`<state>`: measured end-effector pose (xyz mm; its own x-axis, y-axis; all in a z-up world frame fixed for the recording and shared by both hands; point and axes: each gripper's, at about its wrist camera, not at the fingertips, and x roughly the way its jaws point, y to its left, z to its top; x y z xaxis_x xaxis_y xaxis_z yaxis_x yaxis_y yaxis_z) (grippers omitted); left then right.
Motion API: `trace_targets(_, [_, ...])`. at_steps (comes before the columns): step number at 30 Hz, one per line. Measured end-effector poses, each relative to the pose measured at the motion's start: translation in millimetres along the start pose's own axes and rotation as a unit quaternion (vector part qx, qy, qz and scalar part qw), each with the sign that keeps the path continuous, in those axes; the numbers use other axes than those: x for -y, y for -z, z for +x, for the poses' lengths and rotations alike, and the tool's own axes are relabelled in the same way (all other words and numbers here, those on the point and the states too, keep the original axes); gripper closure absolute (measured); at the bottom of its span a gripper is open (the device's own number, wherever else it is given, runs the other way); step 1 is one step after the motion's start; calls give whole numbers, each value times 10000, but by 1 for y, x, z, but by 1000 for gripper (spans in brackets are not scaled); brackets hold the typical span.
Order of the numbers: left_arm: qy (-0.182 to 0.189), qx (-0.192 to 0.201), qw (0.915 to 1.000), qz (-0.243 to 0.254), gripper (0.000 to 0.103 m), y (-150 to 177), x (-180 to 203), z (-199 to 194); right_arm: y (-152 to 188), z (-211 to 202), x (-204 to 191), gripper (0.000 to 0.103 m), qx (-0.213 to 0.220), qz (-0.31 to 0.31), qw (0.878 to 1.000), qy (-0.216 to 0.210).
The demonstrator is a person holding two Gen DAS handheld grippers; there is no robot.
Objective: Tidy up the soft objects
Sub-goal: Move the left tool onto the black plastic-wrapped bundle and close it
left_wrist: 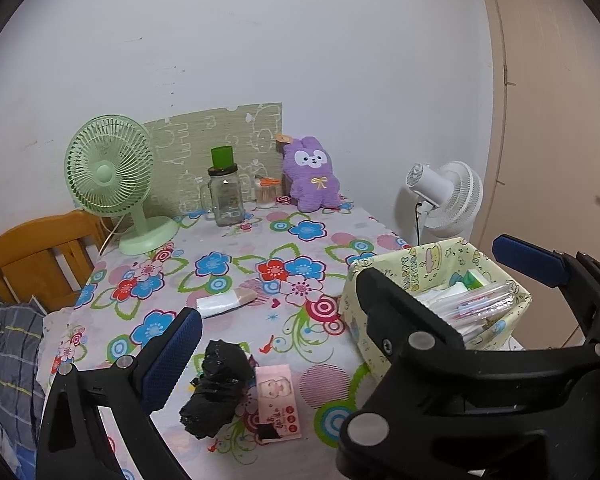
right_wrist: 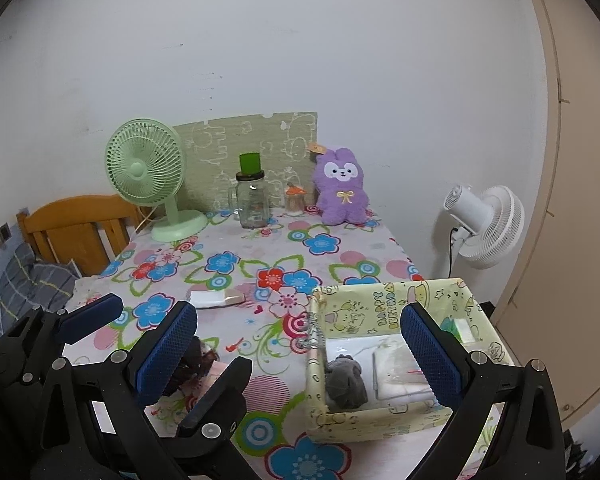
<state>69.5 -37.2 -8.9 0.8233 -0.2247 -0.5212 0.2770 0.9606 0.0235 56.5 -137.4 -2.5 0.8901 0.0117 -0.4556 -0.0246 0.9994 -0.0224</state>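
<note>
A yellow-green paper box (right_wrist: 380, 420) stands at the table's near right. It holds a grey soft bundle (right_wrist: 346, 380), clear plastic packs (right_wrist: 400, 368) and a green tissue pack (right_wrist: 460, 326). My right gripper (right_wrist: 298, 312) hovers open over the box's left half, empty. My left gripper (left_wrist: 300, 340) is open and empty just left of it, above a crumpled black plastic bag (left_wrist: 216, 388) and a pink packet (left_wrist: 278, 404). A white-and-tan roll (left_wrist: 226, 302) lies mid-table. A purple plush rabbit (left_wrist: 310, 178) sits at the back. The right gripper hides my left gripper's right finger.
A green desk fan (left_wrist: 108, 176), a glass jar (left_wrist: 225, 200) with a green cup on it, and a small toothpick jar (left_wrist: 267, 194) line the back. A white fan (left_wrist: 446, 196) stands beyond the right edge. A wooden chair (left_wrist: 32, 260) and bedding sit to the left.
</note>
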Motion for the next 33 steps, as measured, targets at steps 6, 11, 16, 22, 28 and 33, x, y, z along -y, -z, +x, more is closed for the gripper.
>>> trace_targets(6, [-69, -70, 9999, -28, 0, 6, -11, 3, 5, 5, -10, 0, -83, 26, 10000, -16])
trace_targets(11, [-214, -106, 9997, 2, 0, 11, -19, 7, 10, 12, -17, 0, -166, 67, 9998, -56])
trace_targets(16, [-292, -178, 9994, -38, 0, 17, -29, 11, 15, 20, -25, 0, -215, 75, 9997, -96])
trace_targets(22, [-352, -236, 9991, -47, 0, 25, -39, 17, 21, 30, -36, 0, -289, 51, 9994, -173])
trace_targets(28, [-391, -349, 9986, -57, 1, 34, -49, 25, 28, 42, -45, 0, -430, 40, 9987, -257])
trace_targets(33, [-392, -437, 9982, -74, 1, 42, -56, 31, 33, 52, -52, 1, -524, 7, 9981, -311])
